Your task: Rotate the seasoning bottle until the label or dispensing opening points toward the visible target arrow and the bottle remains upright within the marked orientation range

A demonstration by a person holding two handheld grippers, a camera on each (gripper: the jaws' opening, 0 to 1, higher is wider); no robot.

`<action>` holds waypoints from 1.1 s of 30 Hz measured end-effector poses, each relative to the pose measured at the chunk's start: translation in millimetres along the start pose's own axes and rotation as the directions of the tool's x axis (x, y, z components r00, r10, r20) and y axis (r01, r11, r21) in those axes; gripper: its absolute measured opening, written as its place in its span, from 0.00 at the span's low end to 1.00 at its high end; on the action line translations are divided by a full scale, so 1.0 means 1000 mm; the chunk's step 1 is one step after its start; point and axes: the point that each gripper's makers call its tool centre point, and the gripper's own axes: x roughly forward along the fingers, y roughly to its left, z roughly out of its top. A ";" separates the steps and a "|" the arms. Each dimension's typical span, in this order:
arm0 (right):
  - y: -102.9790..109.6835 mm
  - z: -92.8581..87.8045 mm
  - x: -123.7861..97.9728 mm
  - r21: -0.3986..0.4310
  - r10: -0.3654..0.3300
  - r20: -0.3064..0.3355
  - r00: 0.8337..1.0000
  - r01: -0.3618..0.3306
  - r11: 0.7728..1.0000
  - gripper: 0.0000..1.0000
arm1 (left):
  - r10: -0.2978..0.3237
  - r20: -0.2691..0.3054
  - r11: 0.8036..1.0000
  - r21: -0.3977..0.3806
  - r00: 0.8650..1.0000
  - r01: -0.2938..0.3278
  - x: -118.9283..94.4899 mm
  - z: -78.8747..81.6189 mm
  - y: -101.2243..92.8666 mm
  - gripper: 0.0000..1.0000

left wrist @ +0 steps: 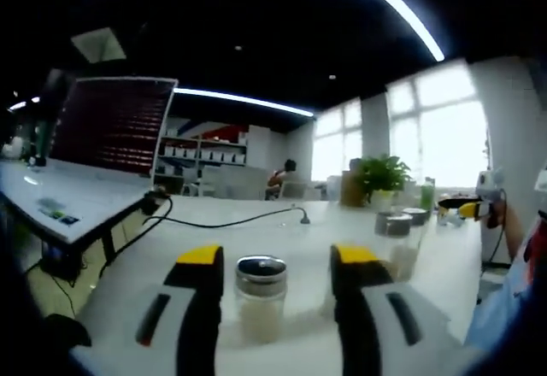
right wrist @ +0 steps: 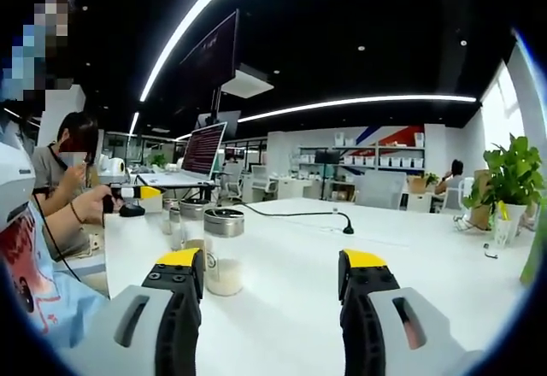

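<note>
One seasoning bottle point(left wrist: 260, 297), two other jars point(left wrist: 402, 220), one potted plant point(left wrist: 381, 176), one cable point(left wrist: 231, 220)

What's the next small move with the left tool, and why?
Probably ease the left tool forward and close it on the bottle. The bottle stands upright on the table, centred between the open jaws but not yet gripped, so it can't be rotated.
</note>
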 end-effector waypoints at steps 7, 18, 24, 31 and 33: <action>-0.003 0.000 -0.002 -0.013 -0.012 -0.002 1.000 0.012 1.000 0.64 | 0.133 -0.019 0.988 0.083 0.991 -0.131 -0.003 -0.007 0.005 0.52; -0.002 -0.001 0.001 -0.033 -0.013 -0.014 1.000 0.013 0.999 0.64 | 0.307 0.032 0.948 0.077 0.951 -0.309 -0.002 -0.017 0.002 0.47; -0.002 -0.003 0.001 -0.035 -0.009 -0.022 1.000 0.008 0.999 0.63 | 0.415 0.050 0.906 0.075 0.909 -0.417 -0.006 -0.019 0.016 0.47; -0.006 -0.002 0.000 -0.032 -0.026 -0.018 0.999 0.026 0.999 0.62 | 0.441 0.064 0.891 0.091 0.895 -0.446 0.002 -0.015 0.014 0.47; -0.006 -0.002 -0.001 -0.039 -0.023 -0.018 1.000 0.022 0.999 0.63 | 0.452 0.072 0.884 0.102 0.889 -0.457 0.004 -0.016 0.014 0.48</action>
